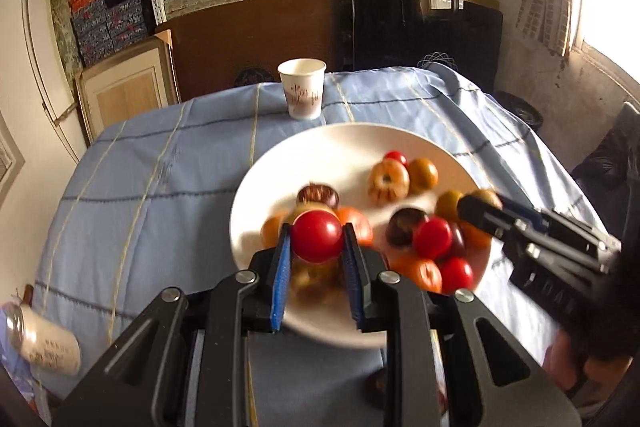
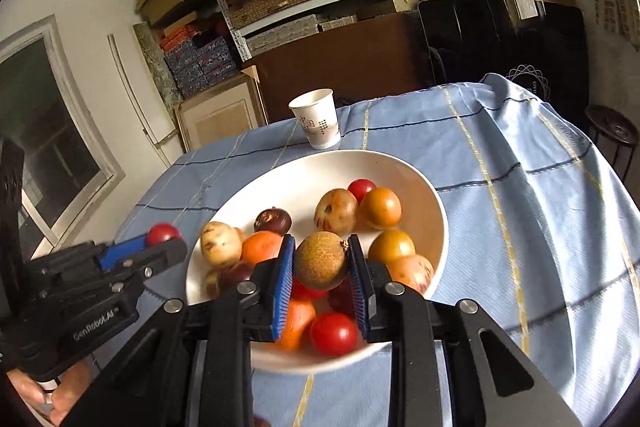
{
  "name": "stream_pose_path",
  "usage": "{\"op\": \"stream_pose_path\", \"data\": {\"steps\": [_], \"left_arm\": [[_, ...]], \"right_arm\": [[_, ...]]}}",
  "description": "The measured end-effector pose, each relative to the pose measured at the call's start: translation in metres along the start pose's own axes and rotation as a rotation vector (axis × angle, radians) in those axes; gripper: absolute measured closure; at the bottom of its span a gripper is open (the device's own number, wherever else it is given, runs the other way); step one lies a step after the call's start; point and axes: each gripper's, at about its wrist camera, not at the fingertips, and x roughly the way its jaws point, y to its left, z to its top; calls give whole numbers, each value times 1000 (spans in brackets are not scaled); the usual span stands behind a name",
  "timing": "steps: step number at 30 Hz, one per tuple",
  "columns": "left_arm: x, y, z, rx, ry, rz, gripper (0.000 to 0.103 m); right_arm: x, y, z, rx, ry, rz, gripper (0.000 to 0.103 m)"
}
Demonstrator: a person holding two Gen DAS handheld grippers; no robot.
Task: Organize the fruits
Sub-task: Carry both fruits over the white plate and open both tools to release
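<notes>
The left gripper (image 1: 316,259) pinches a red tomato (image 1: 317,235) between its 2 blue pads, the fruit seated near the fingertips and raised above the near-left part of the white bowl (image 1: 280,163). The right wrist view shows the same tomato (image 2: 162,233) at the tip of the left gripper (image 2: 154,247), out past the bowl's left rim, over the blue cloth (image 2: 520,187).

The right gripper (image 2: 322,267) is clamped on a round brown fruit (image 2: 321,260) with a rough, speckled skin; the fruit sits between the blue pads close to the fingertips, above the middle of the bowl (image 2: 432,195). In the left wrist view this gripper (image 1: 480,209) reaches in from the right over the bowl's right side, with the brown fruit (image 1: 486,198) partly hidden at its tip.

The rest of the fruit lies in the bowl: red tomatoes, orange and yellow-brown round fruits, and a dark purple one (image 2: 273,221) toward the back left. A further red tomato (image 2: 334,333) lies at the near rim, just below the right gripper's fingers.

A paper cup (image 1: 302,89) stands upright on the cloth just behind the bowl, apart from it. A second cup-like container (image 1: 44,343) lies on its side at the lower left of the left wrist view.
</notes>
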Motion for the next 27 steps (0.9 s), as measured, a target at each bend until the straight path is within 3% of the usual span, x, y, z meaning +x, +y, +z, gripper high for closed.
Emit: {"op": "stream_pose_path", "data": {"steps": [6, 14, 16, 17, 23, 25, 27], "left_arm": [[37, 0, 35, -2, 26, 40, 79], [75, 3, 47, -37, 76, 28, 77], [80, 2, 46, -45, 86, 44, 69], [80, 2, 44, -47, 83, 52, 60], [55, 2, 38, -52, 49, 73, 45], [36, 5, 33, -59, 14, 95, 31], [16, 10, 26, -79, -22, 115, 14]], "right_arm": [[28, -4, 15, -7, 19, 10, 76], [41, -12, 27, 3, 23, 27, 76], [40, -12, 28, 5, 14, 33, 74], [38, -13, 28, 13, 6, 35, 74], [20, -16, 30, 55, -11, 59, 66], [12, -16, 29, 60, -15, 64, 63], [1, -12, 25, 50, -22, 46, 50]]}}
